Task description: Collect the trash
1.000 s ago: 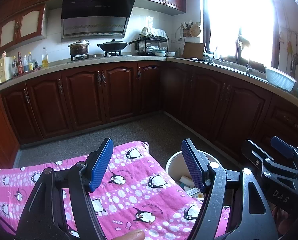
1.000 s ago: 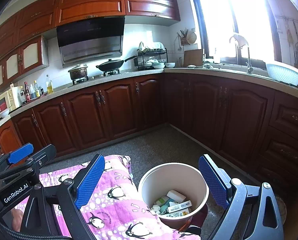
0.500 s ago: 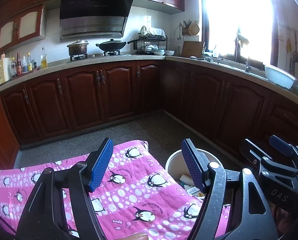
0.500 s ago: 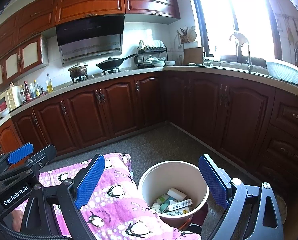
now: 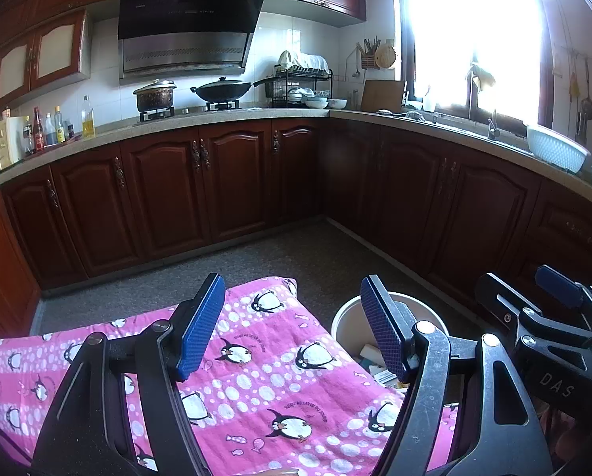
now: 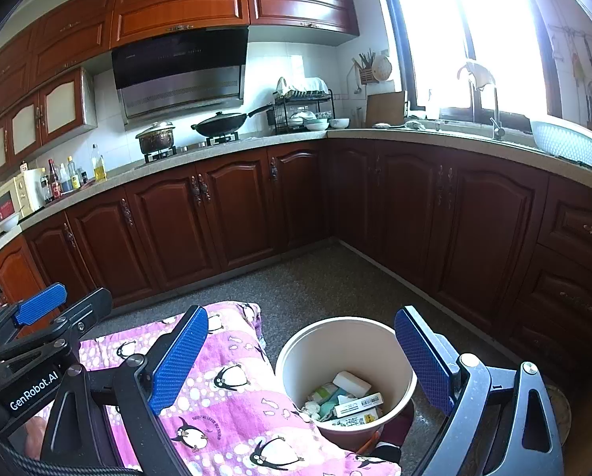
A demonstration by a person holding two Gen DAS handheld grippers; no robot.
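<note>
A cream round bin (image 6: pixel 355 341) stands on the floor beside a low surface covered with a pink penguin cloth (image 6: pixel 224 392). Inside the bin lie several pieces of trash (image 6: pixel 347 396): small boxes, a white block and wrappers. My right gripper (image 6: pixel 299 357) hovers above the bin's near side, open, with nothing between its blue pads. My left gripper (image 5: pixel 292 329) hangs over the pink cloth (image 5: pixel 280 377), open and empty; its right finger hides part of the bin (image 5: pixel 337 317). Each gripper shows at the edge of the other's view: the right gripper (image 5: pixel 525 281) and the left gripper (image 6: pixel 69 297).
Dark wooden cabinets (image 6: pixel 216 214) run along the back and right walls under a stone counter (image 6: pixel 434 139). On it are a pot (image 6: pixel 155 139), a wok, bottles, a dish rack and a white basket (image 6: pixel 565 142). Speckled grey floor (image 6: pixel 315 277) stretches beyond the bin.
</note>
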